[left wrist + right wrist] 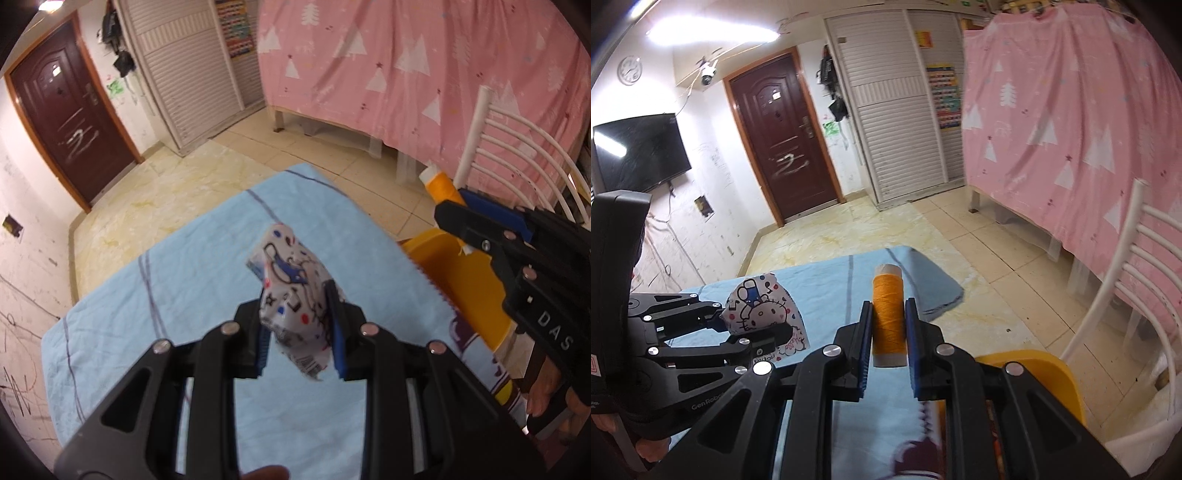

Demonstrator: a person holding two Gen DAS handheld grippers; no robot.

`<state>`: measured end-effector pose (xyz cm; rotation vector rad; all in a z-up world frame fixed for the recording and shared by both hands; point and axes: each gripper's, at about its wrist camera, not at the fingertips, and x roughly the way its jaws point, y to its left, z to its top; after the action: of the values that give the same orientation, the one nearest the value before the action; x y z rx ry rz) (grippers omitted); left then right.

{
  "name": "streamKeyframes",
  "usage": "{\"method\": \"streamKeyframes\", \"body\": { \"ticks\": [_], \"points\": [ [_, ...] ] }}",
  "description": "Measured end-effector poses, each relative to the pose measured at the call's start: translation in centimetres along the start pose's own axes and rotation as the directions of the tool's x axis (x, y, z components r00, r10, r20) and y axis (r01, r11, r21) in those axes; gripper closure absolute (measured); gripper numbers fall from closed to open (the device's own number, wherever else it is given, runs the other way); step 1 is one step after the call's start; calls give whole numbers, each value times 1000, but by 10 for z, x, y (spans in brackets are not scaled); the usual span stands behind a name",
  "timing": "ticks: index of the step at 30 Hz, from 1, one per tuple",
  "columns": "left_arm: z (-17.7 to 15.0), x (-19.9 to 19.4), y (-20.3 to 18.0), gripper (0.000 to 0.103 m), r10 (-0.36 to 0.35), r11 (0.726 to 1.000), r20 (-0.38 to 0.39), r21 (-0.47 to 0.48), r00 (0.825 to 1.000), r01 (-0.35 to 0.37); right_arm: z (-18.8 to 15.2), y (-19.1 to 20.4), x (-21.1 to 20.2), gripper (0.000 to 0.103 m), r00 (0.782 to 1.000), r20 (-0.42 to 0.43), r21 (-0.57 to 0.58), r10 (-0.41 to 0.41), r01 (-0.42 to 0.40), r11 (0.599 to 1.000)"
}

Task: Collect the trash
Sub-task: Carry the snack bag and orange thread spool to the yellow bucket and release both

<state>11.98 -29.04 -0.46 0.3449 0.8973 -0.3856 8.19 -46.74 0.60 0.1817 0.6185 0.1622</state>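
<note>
Over a table spread with a blue cloth [177,295], a printed packet [295,291] is pinched in the left gripper [301,343] and an orange thread spool [888,317] in the right gripper [888,343], both lifted clear, probably for dropping into the yellow bin [1049,373] just right of the spool.

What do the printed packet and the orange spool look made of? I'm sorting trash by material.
Printed packet: thin glossy plastic film, seemingly; it crinkles and shines. Orange spool: matte wound thread, fine strands visible, on a pale core, probably cardboard or plastic.
</note>
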Motion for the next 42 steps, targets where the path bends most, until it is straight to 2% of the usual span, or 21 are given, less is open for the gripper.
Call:
{"method": "streamKeyframes", "body": {
  "ticks": [12,21,28,30,32,35,39,42],
  "points": [
    [12,8,-72,78,-21,993,-11,120,1000,22,-21,-74,-24,93,998,16,99,-61,59,993],
    [16,22,-123,78,-33,981,-32,193,999,38,-40,-107,-24,93,996,-4,141,-86,86,986],
    [17,32,-148,78,-27,971,-44,236,999,37,-53,-125,-18,93,996,-24,173,-85,88,981],
    [16,33,-152,75,-26,970,-48,242,999,37,-55,-130,-17,93,996,-29,182,-86,90,979],
    [18,34,-154,61,-29,969,-50,243,998,40,-56,-133,-16,92,996,-33,193,-82,87,977],
    [19,35,-154,48,-23,968,-43,250,999,33,-58,-136,-16,92,996,-38,205,-76,82,975],
    [19,35,-153,47,-22,970,-43,239,999,32,-57,-136,-15,91,996,-45,202,-82,90,975],
    [19,36,-148,38,-19,973,-45,228,999,29,-55,-133,-14,91,995,-47,198,-82,90,976]
  ]
}}
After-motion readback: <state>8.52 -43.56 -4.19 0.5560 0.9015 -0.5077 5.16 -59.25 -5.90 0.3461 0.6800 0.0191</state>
